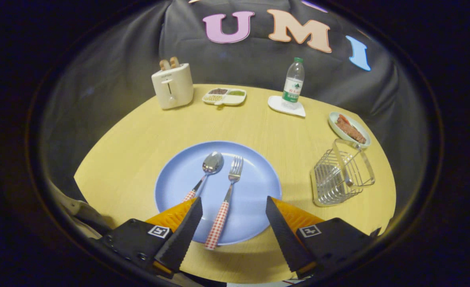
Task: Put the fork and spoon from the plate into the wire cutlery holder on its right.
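A blue plate (254, 187) lies on the yellow table just ahead of my fingers. On it rest a spoon (207, 169) on the left and a fork (227, 195) on the right, both with red-and-white checked handles pointing toward me. The fork's handle end reaches between my fingers; the spoon's handle end is hidden behind the left finger. My gripper (233, 204) is open above the plate's near edge, holding nothing. The wire cutlery holder (340, 173) stands upright to the right of the plate, beyond my right finger.
Farther back stand a white toaster (173, 85) with bread in it, a divided snack dish (224, 96), a water bottle (293, 83) on a white coaster, and a small dish of meat (349, 128) just behind the holder. The table's curved edge runs close on both sides.
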A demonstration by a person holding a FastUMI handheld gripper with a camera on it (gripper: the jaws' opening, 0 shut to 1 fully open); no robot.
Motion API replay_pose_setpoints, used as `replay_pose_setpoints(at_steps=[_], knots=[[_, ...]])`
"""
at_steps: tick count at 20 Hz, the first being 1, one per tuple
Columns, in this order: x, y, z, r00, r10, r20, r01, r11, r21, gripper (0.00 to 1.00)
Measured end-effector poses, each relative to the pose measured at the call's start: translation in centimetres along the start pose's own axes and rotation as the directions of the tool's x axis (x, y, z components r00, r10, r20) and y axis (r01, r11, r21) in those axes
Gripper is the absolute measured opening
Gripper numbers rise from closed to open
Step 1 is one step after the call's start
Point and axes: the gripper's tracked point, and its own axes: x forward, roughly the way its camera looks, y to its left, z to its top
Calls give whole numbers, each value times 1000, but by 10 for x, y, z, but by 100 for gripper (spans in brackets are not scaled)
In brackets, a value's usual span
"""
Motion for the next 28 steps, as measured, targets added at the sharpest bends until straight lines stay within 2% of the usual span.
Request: replay_pose_setpoints(at_steps=[7, 14, 16, 17, 19, 21, 28], knots=[[13, 9, -24, 996, 29, -84, -30, 999, -12, 63], [18, 4, -28, 994, -5, -112, 4, 1000, -9, 26], [19, -3, -26, 993, -25, -113, 25, 1000, -2, 25], [21, -1, -29, 993, -14, -118, 15, 1000, 7, 17], [17, -3, -28, 992, -14, -124, 16, 1000, 15, 15], [14, -13, -22, 994, -49, -101, 52, 998, 27, 12], [-6, -25, -12, 991, 23, -135, -17, 999, 43, 9]])
